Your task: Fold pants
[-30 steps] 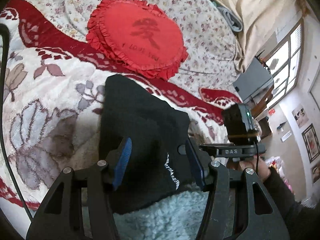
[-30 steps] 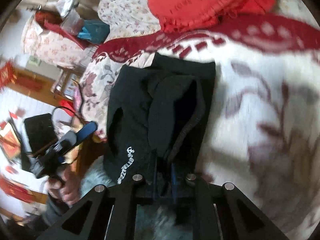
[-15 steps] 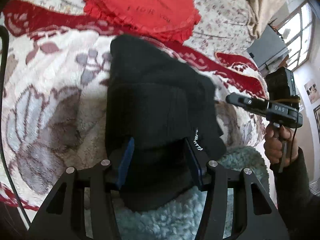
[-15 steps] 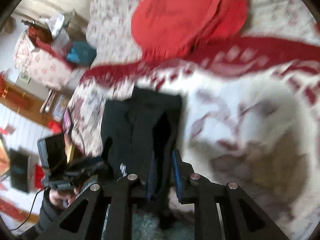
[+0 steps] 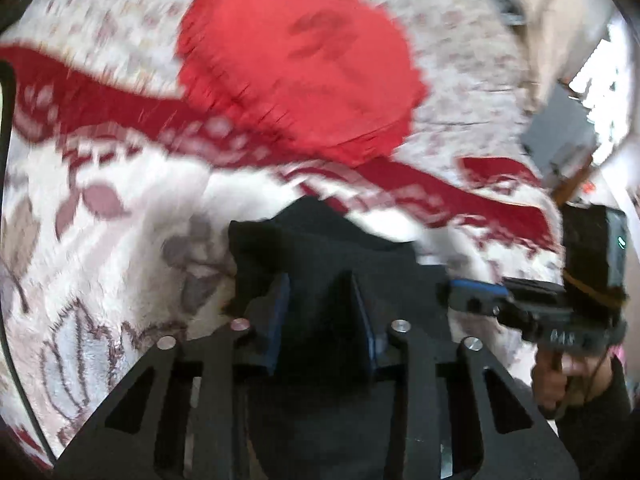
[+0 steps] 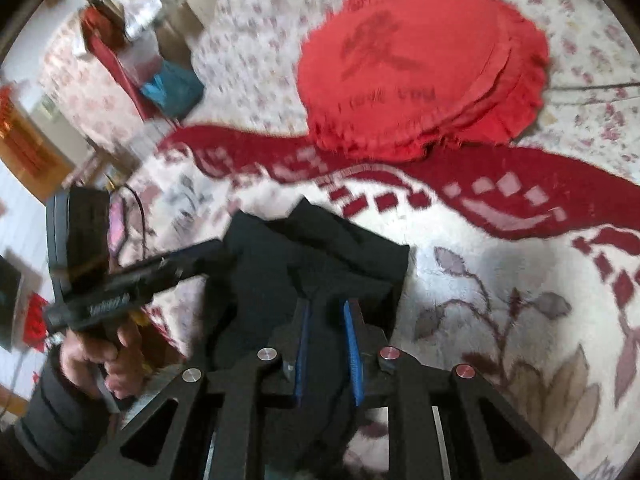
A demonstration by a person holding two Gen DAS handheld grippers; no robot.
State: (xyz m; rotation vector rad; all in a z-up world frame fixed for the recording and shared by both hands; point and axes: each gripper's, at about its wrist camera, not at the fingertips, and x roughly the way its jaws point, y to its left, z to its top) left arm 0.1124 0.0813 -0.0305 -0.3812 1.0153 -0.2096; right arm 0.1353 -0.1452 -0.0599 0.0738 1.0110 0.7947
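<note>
The black pants (image 5: 320,240) lie bunched on a floral blanket (image 5: 100,248), one part raised off it. My left gripper (image 5: 318,280) has a thick fold of them filling the gap between its blue pads, and its jaws are closing. In the right wrist view the pants (image 6: 340,252) run back between the pads of my right gripper (image 6: 328,308), which pinches a thin fold while its jaws close a little. Each gripper shows in the other's view: the right gripper (image 5: 468,292) at the pants' right edge, the left gripper (image 6: 200,256) at their left edge.
A round red frilled cushion (image 5: 296,68) lies on the bed beyond the pants, also visible as the cushion (image 6: 420,64) in the right wrist view. The bed's edge and cluttered furniture (image 6: 120,40) are to the left. A hand (image 6: 96,356) grips the left tool.
The left gripper's jaws have narrowed around the pants and it has moved in lower. The pants went from lying flat to a raised bunch. The right gripper rose with its fold.
</note>
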